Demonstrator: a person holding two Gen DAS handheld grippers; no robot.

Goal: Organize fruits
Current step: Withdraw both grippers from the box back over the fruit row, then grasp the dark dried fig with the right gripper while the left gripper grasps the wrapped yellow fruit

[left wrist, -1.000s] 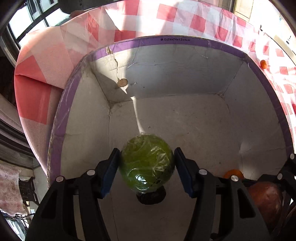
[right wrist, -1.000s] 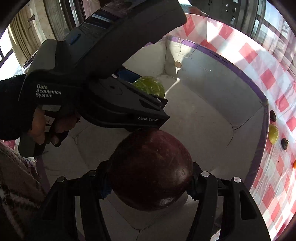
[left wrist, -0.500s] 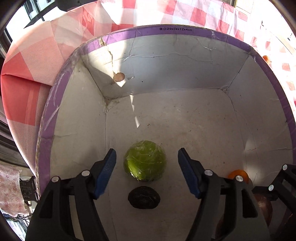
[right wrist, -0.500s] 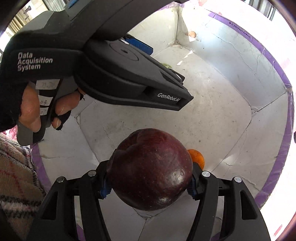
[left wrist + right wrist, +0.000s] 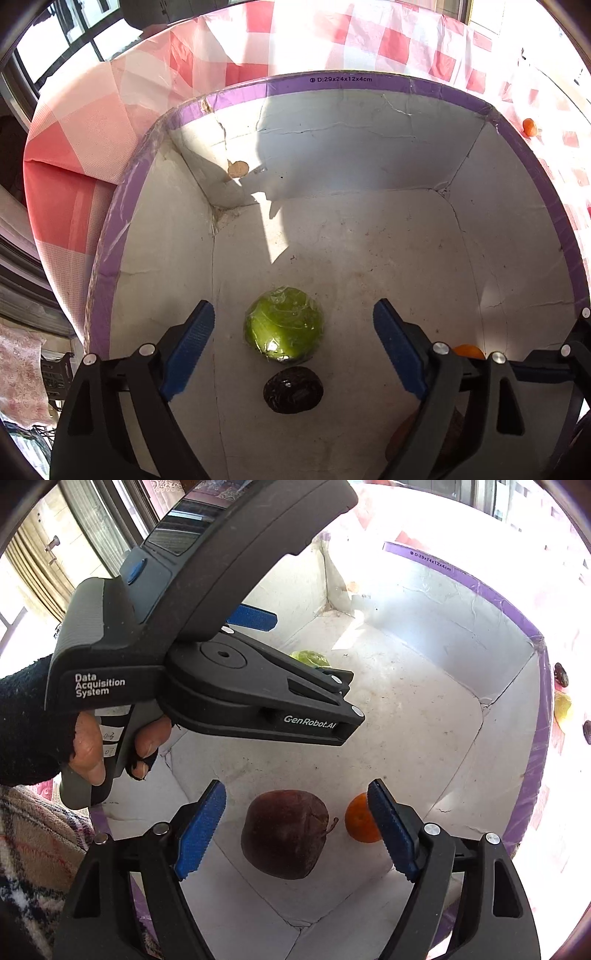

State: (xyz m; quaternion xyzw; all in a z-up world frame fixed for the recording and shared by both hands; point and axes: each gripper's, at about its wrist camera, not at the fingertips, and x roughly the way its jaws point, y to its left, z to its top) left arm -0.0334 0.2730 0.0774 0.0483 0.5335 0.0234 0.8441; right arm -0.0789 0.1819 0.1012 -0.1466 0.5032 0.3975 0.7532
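Everything is placed here against the white box point(image 5: 369, 155) with the purple rim, which stands on a red-and-white checked cloth point(image 5: 110, 110). On the box floor near its left wall lies the green wrapped fruit point(image 5: 283, 324), with a small dark wrinkled fruit point(image 5: 293, 389) just on its near side, barely apart from it. The left gripper point(image 5: 291, 347) hangs above these two with its jaws just opened wide, the blue pads clear of the green fruit on both sides. Further right, by the near wall of the box, the dark red apple point(image 5: 285, 834) rests on the floor (stem turned to the right) and a small orange point(image 5: 359, 823) sits just beside it. The right gripper point(image 5: 295, 829) also stands wide, its jaws just opened and touching nothing of the apple between them. Outside the box's right wall, another small orange fruit point(image 5: 529, 127) lies on the cloth.
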